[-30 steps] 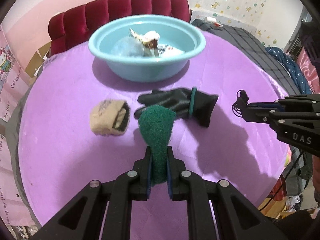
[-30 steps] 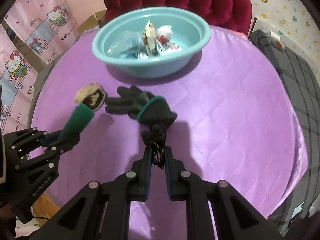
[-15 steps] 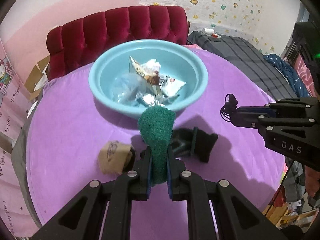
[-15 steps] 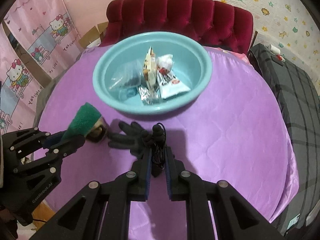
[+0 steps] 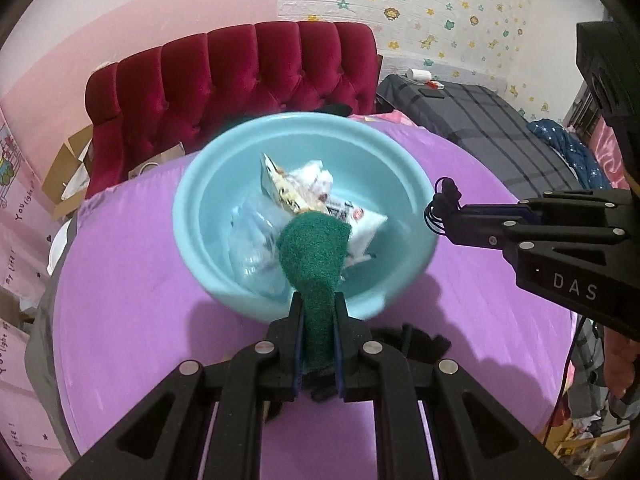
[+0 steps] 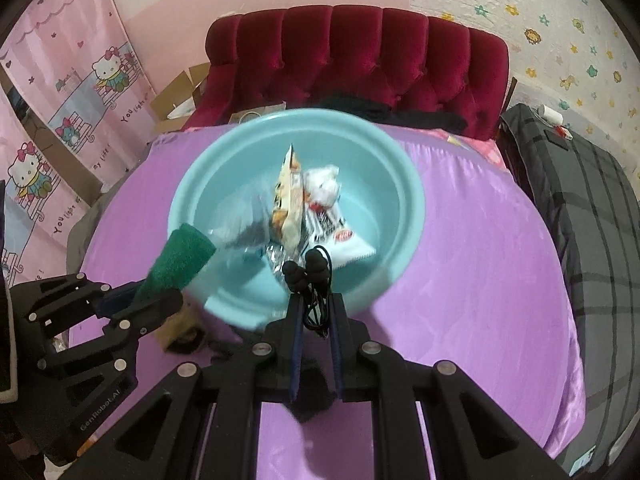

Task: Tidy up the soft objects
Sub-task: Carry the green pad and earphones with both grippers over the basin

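Observation:
My left gripper [image 5: 317, 300] is shut on a dark green scouring pad [image 5: 314, 252], whose top hangs over the near rim of the light blue basin [image 5: 192, 216]. My right gripper [image 6: 316, 300] is shut on a bundle of black corded earphones [image 6: 310, 274], also over the basin's near edge [image 6: 416, 208]. The basin holds several snack packets and a clear bag [image 6: 312, 208]. In the left wrist view the right gripper [image 5: 444, 210] reaches in from the right. The left gripper [image 6: 160, 296] with the green pad [image 6: 180, 260] shows at the left of the right wrist view.
A black glove [image 5: 416, 344] lies on the purple tablecloth [image 5: 120, 280] just under my left gripper. A beige rolled sock [image 6: 180, 326] lies near the basin's left front. A red tufted chair [image 6: 352, 60] stands behind the table, a grey bed [image 6: 580, 200] to the right.
Both grippers rose and moved forward from over the glove and sock to the basin's near rim, still holding the green pad and the earphones. The glove and sock now sit below them.

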The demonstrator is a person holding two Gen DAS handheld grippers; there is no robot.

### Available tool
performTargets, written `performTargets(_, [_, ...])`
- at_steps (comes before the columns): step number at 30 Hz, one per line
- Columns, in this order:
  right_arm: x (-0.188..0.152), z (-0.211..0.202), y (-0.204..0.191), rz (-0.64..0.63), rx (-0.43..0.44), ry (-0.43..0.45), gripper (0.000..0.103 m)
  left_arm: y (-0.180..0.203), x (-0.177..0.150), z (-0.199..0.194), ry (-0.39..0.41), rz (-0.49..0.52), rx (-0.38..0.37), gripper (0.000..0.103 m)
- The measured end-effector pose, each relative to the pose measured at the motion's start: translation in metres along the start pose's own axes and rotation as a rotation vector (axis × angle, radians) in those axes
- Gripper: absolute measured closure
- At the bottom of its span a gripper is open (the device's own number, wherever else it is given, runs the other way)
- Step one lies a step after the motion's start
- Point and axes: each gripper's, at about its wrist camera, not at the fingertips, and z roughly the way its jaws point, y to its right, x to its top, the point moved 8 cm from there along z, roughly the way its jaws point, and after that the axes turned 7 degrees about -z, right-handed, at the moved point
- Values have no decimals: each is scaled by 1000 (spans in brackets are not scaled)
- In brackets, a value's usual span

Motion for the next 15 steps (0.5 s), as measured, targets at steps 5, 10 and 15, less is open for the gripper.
performTargets(5, [22,13,8,-5,-10,1,91,-5,21,14,-6,0,5,90])
performTargets(10, [42,30,19,2,-15,-7,91,-11,43,28,-12,-17,-3,90])
performTargets(15, [59,49,28,24,-3,-19,91,-15,63,45,-19,-28,-10,90])
